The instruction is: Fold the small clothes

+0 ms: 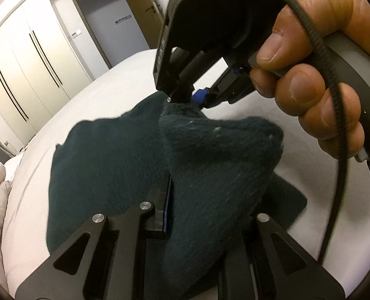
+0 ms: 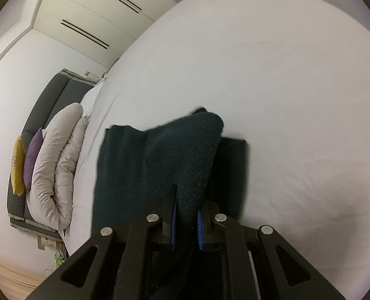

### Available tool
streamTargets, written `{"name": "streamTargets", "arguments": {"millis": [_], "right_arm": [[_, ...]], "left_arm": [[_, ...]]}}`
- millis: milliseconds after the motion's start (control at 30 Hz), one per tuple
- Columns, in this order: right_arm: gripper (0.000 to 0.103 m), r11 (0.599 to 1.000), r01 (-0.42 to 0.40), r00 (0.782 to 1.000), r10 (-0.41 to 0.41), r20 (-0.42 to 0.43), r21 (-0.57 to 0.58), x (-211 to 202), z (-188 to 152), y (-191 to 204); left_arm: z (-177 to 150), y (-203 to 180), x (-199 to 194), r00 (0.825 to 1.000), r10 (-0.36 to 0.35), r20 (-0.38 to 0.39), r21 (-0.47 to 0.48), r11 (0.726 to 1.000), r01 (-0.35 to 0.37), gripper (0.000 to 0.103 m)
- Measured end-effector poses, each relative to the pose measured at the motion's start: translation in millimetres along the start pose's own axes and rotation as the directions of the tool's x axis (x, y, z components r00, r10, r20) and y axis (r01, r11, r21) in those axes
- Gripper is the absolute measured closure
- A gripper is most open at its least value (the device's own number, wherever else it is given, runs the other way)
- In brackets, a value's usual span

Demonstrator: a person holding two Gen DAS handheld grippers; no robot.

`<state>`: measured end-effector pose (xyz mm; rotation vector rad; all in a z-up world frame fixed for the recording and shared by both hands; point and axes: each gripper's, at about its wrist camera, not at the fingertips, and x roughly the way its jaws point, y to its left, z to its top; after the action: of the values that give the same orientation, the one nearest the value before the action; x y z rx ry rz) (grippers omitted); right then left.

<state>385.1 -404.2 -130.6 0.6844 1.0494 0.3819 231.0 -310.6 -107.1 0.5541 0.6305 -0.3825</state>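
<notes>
A dark teal knitted garment (image 1: 114, 165) lies partly on the white bed (image 1: 97, 95), with one fold lifted. My left gripper (image 1: 200, 200) is shut on the near part of that raised fold; its right finger is hidden under the cloth. My right gripper (image 1: 187, 100), held by a bare hand (image 1: 317, 80), is shut on the far corner of the same fold. In the right wrist view the garment (image 2: 159, 160) is pinched between the blue pads of my right gripper (image 2: 186, 222).
White wardrobe doors (image 1: 27, 75) and a grey door (image 1: 109, 22) stand beyond the bed. Pillows (image 2: 57, 165) and cushions lean on a dark headboard (image 2: 49, 95) at the left. The white sheet (image 2: 285, 100) stretches out to the right.
</notes>
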Motion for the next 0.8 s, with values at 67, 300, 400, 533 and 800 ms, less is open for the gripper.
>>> {"name": "streamTargets", "arguments": {"millis": [67,300,400,533,800], "right_arm": [[0.088,0.999,-0.014,1.000,0.014,-0.006,0.038,4.1,-2.8,-11.9],[0.069,0.994,-0.075,0.997,0.073,0.028,0.081,-14.5,-24.0,-15.5],[0.056,0.990,-0.111,0.993,0.108,0.048,0.084,-29.0,-42.0,-11.1],[0.056,0.996,-0.074,0.997,0.074,0.009,0.051,-31.0,-69.6,1.2],[0.093,0.992,-0.028,0.996,0.017,0.086,0.124,-42.4,-99.9,-15.3]], "left_arm": [[-4.6,5.2,-3.2,1.000,-0.007,-0.007,0.014,1.000,0.007,0.086],[-50.1,59.0,-63.2,0.989,-0.143,0.048,-0.069,0.987,0.146,0.011],[-71.5,89.1,-74.1,0.983,-0.174,0.059,-0.107,0.978,0.179,0.011],[-85.6,139.0,-68.6,0.989,-0.132,0.061,-0.201,0.969,0.141,0.011],[-82.7,223.8,-39.1,0.995,-0.096,0.027,-0.298,0.949,0.100,0.017]]}}
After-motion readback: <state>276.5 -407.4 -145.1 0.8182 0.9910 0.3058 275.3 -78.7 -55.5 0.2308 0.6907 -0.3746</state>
